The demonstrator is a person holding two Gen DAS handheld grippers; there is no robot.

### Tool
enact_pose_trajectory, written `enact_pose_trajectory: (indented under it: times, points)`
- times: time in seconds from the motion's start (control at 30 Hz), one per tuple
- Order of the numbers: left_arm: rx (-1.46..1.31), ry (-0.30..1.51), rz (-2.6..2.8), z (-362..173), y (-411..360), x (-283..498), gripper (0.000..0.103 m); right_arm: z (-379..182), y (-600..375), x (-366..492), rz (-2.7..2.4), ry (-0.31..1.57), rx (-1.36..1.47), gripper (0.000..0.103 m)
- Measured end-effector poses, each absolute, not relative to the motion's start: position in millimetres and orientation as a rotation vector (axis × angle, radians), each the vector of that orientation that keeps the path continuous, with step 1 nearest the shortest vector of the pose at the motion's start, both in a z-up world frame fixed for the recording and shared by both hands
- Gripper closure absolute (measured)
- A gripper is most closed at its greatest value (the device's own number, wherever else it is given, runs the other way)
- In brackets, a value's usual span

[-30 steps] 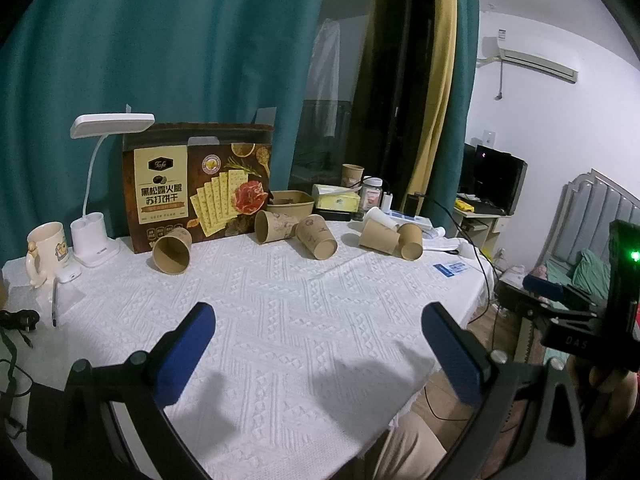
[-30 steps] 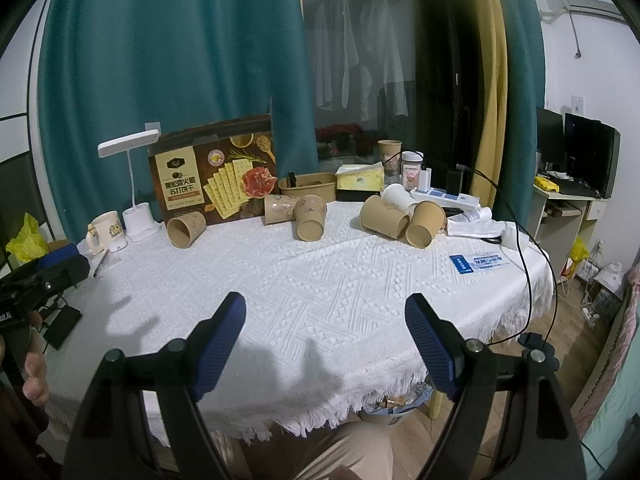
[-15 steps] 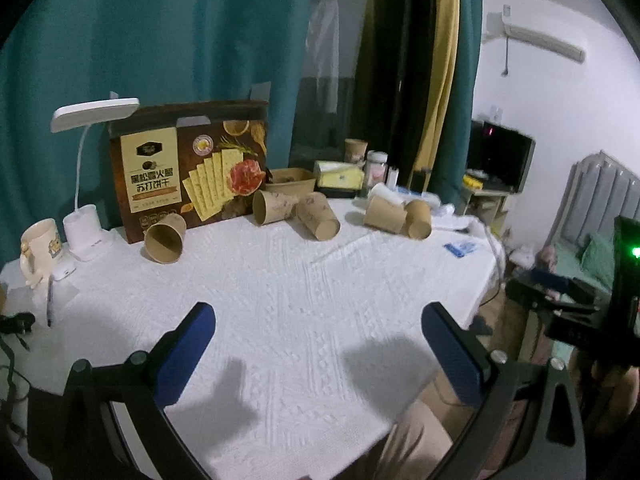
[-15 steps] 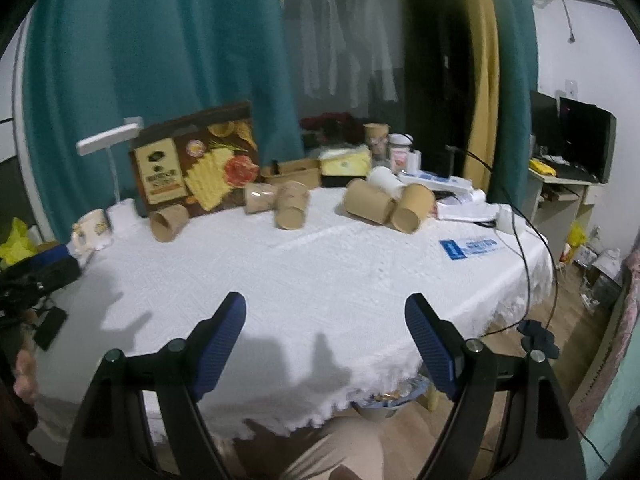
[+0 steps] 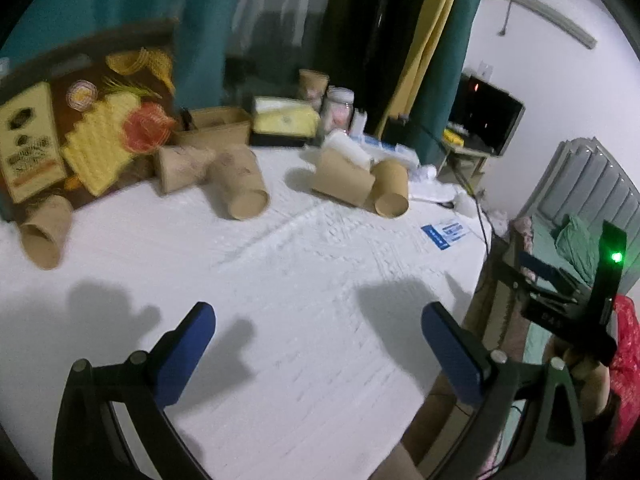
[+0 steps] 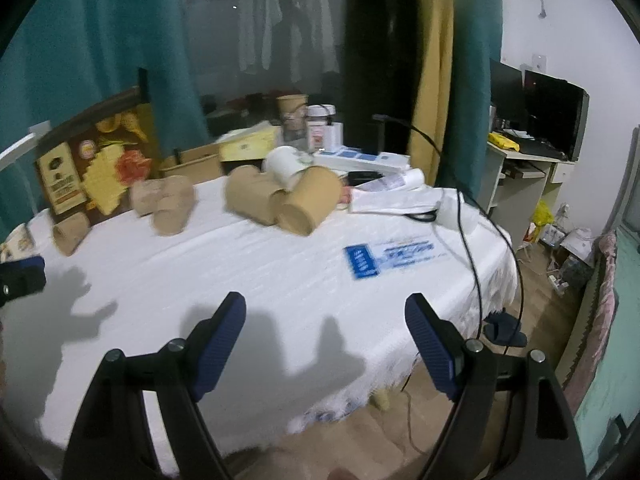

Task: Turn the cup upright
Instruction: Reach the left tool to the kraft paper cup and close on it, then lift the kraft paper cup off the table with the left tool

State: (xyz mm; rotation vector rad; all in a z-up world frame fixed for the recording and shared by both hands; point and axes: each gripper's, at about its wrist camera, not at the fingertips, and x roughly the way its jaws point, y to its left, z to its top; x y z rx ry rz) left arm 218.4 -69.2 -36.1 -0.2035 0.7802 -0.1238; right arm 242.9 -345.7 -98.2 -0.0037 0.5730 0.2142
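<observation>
While right claw [image 6: 325,340] gapes, tipped cup [image 6: 308,204] lies well ahead (untouched).

Left wrist view sits low over the near edge of the table [image 5: 304,280], looking forward and downward between its own jaws, aimed across the white cloth toward the teal curtain [image 5: 100,8]. Off its right edge, the right gripper [image 5: 536,268] shows, close alongside. Right wrist view looks from nearly the same near edge, tilted down less steeply, angled more toward the table's right side and the desk [image 6: 528,168] beyond. Both are blurred. Both share the paper cups [image 5: 244,188] lying along the far side [image 6: 280,196], the cracker box [image 5: 80,132] [image 6: 92,176] and the blue card [image 5: 446,234] [image 6: 388,258].
</observation>
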Motion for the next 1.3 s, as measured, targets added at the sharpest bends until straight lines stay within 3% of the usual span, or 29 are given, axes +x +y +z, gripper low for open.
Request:
enact_pose_trajectory:
  times: [0.37,0.67,1.1,1.3]
  points:
    - [-0.279,0.871,-0.182,-58,-111,361,0.001,-115,-377,339,0.108,0.612,0.014,0.023]
    - [-0.511,0.961,-0.11,-92,-113,459,0.011,-115,-392,361,0.119,0.598,0.032,0.023]
    - [-0.65,1.01,-0.038,-125,-105,503,0.013,-127,-398,368,0.152,0.631,0.057,0.023]
    - [-0.612,1.002,-0.084,-122,-105,499,0.032,-118,-393,354,0.172,0.611,0.057,0.023]
